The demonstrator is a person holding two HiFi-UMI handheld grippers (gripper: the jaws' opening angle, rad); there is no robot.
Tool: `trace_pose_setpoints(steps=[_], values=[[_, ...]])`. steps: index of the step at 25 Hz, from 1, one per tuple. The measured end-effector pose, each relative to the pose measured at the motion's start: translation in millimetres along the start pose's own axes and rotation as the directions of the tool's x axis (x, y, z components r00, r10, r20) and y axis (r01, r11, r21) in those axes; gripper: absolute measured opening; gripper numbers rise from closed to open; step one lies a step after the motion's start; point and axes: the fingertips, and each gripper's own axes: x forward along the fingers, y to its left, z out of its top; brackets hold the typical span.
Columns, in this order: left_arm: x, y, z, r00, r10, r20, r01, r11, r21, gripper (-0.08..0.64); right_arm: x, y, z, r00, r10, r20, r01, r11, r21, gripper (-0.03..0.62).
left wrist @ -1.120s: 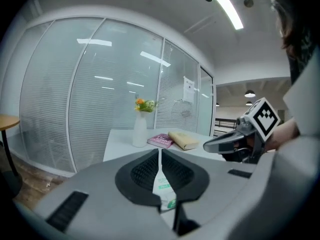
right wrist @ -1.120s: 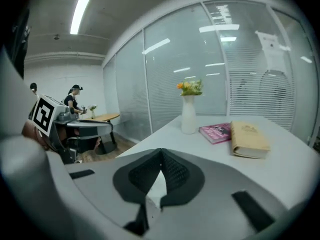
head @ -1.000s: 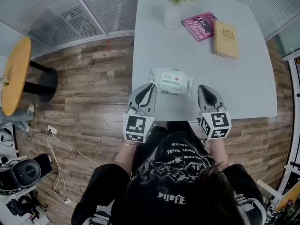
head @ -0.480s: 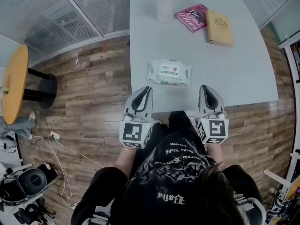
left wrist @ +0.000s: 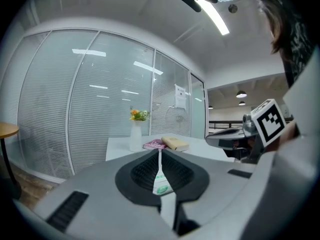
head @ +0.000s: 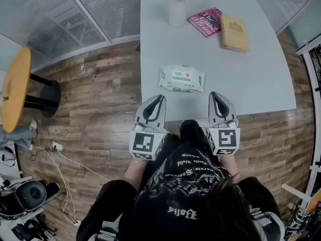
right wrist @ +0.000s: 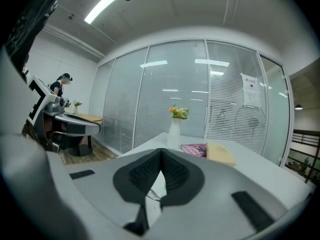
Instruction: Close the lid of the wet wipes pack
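Note:
The wet wipes pack (head: 181, 79), white with a green label, lies flat on the white table (head: 251, 74) near its front edge. Its top looks flat, and no raised flap shows. My left gripper (head: 160, 98) hovers at the table's near edge, a little short and left of the pack, shut and empty. My right gripper (head: 213, 94) hangs level with it to the pack's right, shut and empty too. Neither touches the pack. In the left gripper view a sliver of the pack (left wrist: 161, 184) shows below the closed tips.
At the table's far end stand a white vase with flowers (head: 177, 11), a pink book (head: 205, 20) and a tan book (head: 233, 25). A round yellow side table (head: 15, 82) stands on the wooden floor at left, with cables (head: 65, 154) nearby. Glass partitions run behind.
Both grippers have drawn back from beside the pack toward the person, to the table's near edge. The pack stays where it was.

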Motion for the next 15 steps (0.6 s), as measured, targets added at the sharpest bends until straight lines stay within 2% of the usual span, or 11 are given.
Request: trace_pose_setpoints(steps=[15], values=[[9.7,3.1,1.5,1.0,-0.002,0.006,0.002,1.0,0.008,0.02,3.5,-7.9,-3.9,1.0,-0.02,-0.005,0.02,1.0,-0.014,-0.002]])
